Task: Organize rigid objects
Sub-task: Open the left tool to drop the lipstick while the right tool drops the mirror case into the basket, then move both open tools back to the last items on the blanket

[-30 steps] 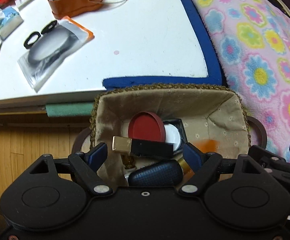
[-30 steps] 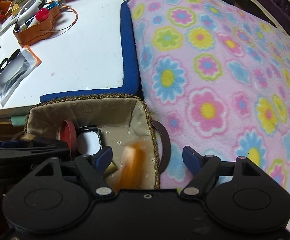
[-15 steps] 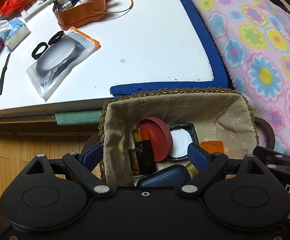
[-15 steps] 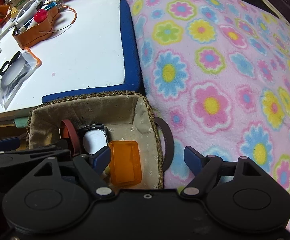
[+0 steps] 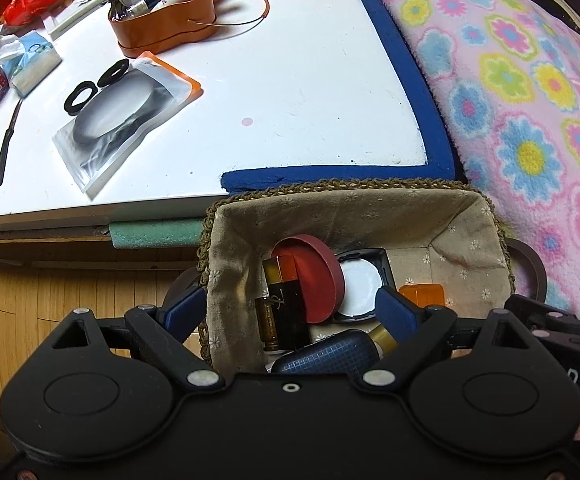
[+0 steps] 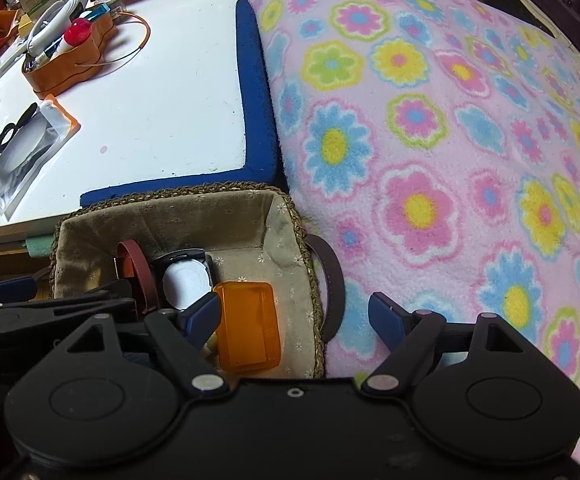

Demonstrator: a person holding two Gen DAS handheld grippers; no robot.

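Observation:
A woven basket [image 5: 370, 196] with a cloth lining sits below both grippers, between the table edge and the blanket. Inside lie a red round lid [image 5: 318, 280], a black-and-gold tube [image 5: 285, 308] leaning on it, a white compact in a black case [image 5: 360, 284], an orange box [image 5: 422, 294] and a dark blue textured case [image 5: 330, 356]. My left gripper [image 5: 287, 304] is open over the basket's left half, holding nothing. My right gripper [image 6: 294, 312] is open across the basket's right rim [image 6: 310, 264], with the orange box [image 6: 247, 328] lying free beside its left finger.
A white tabletop [image 5: 290, 80] with a blue foam edge [image 5: 410, 72] lies behind the basket. On it are an orange tray of pens [image 5: 165, 32] and a plastic bag with black rings [image 5: 121, 116]. A floral blanket [image 6: 450, 160] fills the right; wooden floor [image 5: 69, 280] is at left.
The black-and-gold tube left the left fingers and now leans in the basket. The orange box, blurred in mid-fall a second ago, now rests on the basket floor. The left jaws stand wider.

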